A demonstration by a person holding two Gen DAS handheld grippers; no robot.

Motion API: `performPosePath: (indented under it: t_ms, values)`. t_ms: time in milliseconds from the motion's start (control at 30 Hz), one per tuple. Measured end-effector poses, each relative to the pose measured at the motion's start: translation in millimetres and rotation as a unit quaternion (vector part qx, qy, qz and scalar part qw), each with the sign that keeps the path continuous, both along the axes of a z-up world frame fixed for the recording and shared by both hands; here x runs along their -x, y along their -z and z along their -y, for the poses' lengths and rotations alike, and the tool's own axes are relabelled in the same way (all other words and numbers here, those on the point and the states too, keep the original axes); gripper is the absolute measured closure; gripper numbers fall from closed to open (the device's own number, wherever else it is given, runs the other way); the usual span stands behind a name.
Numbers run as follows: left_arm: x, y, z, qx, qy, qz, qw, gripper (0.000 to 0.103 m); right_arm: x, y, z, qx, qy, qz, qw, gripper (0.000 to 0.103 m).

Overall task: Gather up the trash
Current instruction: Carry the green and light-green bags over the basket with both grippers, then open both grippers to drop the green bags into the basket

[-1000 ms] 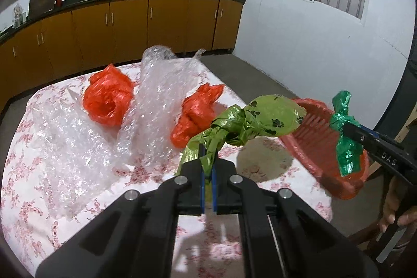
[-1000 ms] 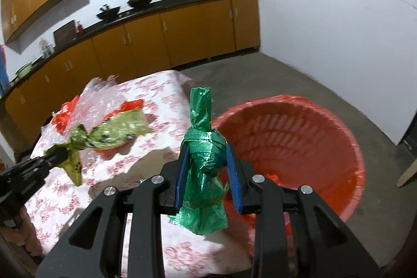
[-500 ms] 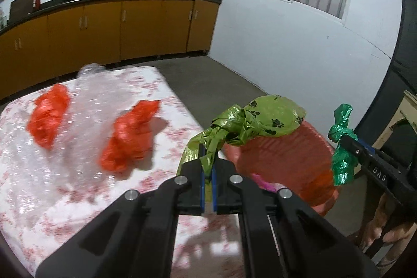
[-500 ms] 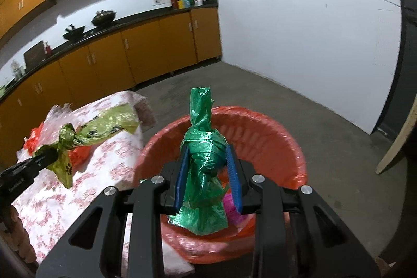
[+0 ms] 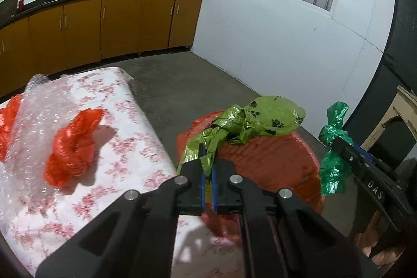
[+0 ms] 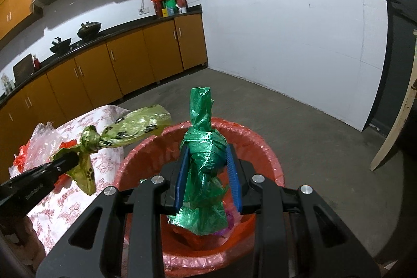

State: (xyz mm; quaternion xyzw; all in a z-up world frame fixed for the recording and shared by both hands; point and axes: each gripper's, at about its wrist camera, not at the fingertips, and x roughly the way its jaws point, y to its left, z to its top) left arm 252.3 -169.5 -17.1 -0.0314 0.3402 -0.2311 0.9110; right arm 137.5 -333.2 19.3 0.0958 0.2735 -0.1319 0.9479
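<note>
Gripping a knotted light-green bag [image 5: 263, 120] printed with black paw marks, the left tool [image 5: 207, 168] has its blue pads clenched tight on the bag's thin twisted tail; the puffed body of the bag sticks out ahead of the pads and hangs over the rim of the red bin [image 5: 273, 166]. Right tool [image 6: 207, 173]: pads pressed against both sides of a dark-green knotted bag [image 6: 206, 163], held upright, its twisted top standing above the pads and its lower part hanging below them, over the open mouth of the bin. Bin stands on the grey floor [image 6: 312, 127] just beside the desk's near right corner; it is lined with red plastic, and some red and purple scraps lie at the bottom, too small to tell apart. Desk [image 5: 135, 121] carries a white cloth with a pink flower print. On it, back from the right edge: a crumpled red bag [image 5: 74, 145], clear bubble wrap [image 5: 34, 116] touching its left side, and a second red bag [image 5: 7, 121] at the far left, partly cut off. In the left wrist view a person's fingers [image 5: 378, 249] show under the right tool's handle. Background: orange cabinets [image 6: 125, 64] under a dark counter, two woks on it.
</note>
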Motion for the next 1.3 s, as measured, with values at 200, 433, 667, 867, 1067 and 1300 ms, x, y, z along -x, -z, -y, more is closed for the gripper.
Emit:
performPosePath:
  t_ms: [200,433,667,867,1067,1300]
  values:
    - [-7.6,7.3,16.9,0.001,0.009,-0.01,0.9999,0.098,1.4,-0.7,8.4,-0.003,0.012,0.004,1.0,0.074]
    - [-13.4,14.4,28.5,0.004,0.014,-0.02,0.9997,0.098,-1.8,-0.3,11.3,-0.009,0.02,0.006,1.0,0.074]
    - [-18.1,20.5,30.9,0.012,0.018,-0.036,0.9991,0.084,-6.4,1.6,17.6,-0.02,0.015,0.009,1.0,0.066]
    - [-18.5,23.1,18.9,0.011,0.002,-0.037,0.9993,0.063,0.1,3.2,16.5,-0.015,0.026,0.015,0.999,0.04]
    - [-14.2,21.8,-0.4,0.004,-0.021,-0.031,0.9993,0.049,3.3,2.2,16.3,-0.01,0.036,0.015,0.999,0.033]
    - [-14.8,20.6,-29.4,0.006,-0.052,-0.035,0.998,0.046,2.0,3.2,5.2,-0.009,0.025,0.007,1.0,0.033]
